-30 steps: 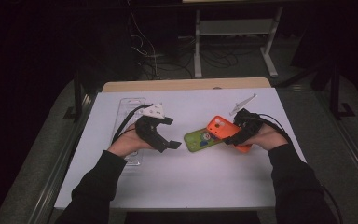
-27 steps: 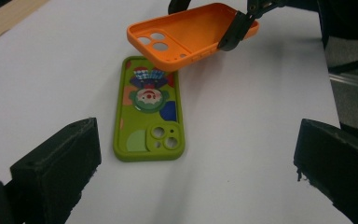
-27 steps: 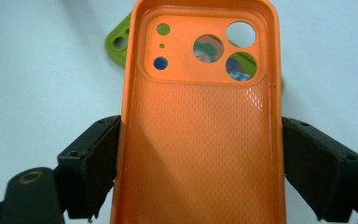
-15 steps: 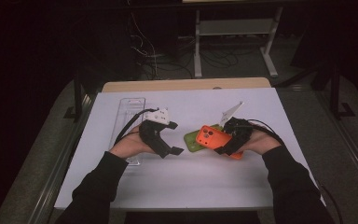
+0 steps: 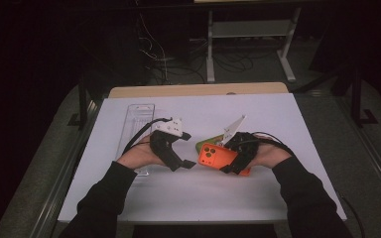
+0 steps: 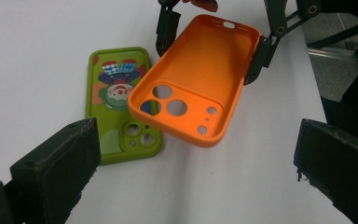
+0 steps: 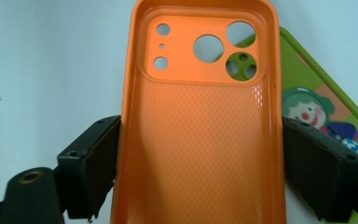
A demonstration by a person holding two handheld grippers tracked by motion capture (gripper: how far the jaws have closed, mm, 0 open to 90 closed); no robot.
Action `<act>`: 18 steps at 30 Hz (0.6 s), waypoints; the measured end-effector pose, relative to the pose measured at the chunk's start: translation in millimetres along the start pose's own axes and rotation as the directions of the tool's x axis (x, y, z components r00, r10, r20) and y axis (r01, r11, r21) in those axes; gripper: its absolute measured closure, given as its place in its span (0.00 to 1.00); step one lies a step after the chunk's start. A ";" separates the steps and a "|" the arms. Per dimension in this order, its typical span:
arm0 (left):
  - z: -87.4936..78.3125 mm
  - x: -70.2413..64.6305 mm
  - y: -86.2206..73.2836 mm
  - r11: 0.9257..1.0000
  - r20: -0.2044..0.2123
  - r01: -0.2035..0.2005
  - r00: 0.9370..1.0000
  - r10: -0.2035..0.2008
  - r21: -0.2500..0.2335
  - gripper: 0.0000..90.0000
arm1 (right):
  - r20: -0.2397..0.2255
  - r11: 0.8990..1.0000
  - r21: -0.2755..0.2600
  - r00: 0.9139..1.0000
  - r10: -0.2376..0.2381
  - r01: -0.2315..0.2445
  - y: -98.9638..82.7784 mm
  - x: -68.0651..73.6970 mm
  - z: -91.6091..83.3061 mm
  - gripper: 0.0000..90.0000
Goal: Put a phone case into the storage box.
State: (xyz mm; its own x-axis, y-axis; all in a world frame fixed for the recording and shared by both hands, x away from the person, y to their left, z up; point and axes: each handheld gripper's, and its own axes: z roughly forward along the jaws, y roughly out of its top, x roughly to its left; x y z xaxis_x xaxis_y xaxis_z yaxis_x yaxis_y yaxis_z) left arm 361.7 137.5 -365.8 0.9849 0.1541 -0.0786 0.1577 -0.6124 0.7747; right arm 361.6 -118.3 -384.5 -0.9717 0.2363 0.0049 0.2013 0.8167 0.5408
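From the high view I see the white table [image 5: 287,129] lit evenly from above, while the room behind it, from nine through twelve to three o'clock, sinks into near black. The picture is soft and a little grainy; the sleeves lose all detail. In the left gripper view the orange case [image 6: 200,88] is sharp and casts a faint soft shadow toward six o'clock, and the near jaws at seven and four o'clock are blurred. In the right gripper view the colour is oversaturated, a weak sheen runs along the case rim, and the picture is hazy at the edges.
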 end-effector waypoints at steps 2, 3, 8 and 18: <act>1.2 -0.7 -0.1 1.000 0.014 -0.010 1.000 0.010 0.011 0.00 | -0.001 1.000 0.006 1.000 -0.013 0.013 2.4 2.6 1.3 0.17; 2.1 -1.6 0.0 1.000 0.017 -0.012 1.000 0.012 0.012 0.00 | -0.009 1.000 0.008 1.000 -0.019 0.019 3.3 3.7 1.9 0.17; 6.3 -4.3 0.0 0.999 0.037 -0.031 0.999 0.030 0.032 0.00 | -0.030 0.999 0.013 0.998 -0.053 0.053 8.1 9.9 4.9 0.17; 14.7 -10.2 -0.7 0.994 0.080 -0.074 0.995 0.068 0.078 0.00 | -0.071 0.994 0.011 0.992 -0.104 0.105 17.4 22.0 7.6 0.17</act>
State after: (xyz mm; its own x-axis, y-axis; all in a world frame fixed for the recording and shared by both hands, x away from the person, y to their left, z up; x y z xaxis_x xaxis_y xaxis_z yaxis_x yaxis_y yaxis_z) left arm 352.6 125.0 -374.8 0.9959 0.0500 -0.0757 0.0895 -0.6811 0.7267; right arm 344.7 -94.9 -381.4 -0.9937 0.1120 0.0087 0.0997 0.8430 0.5286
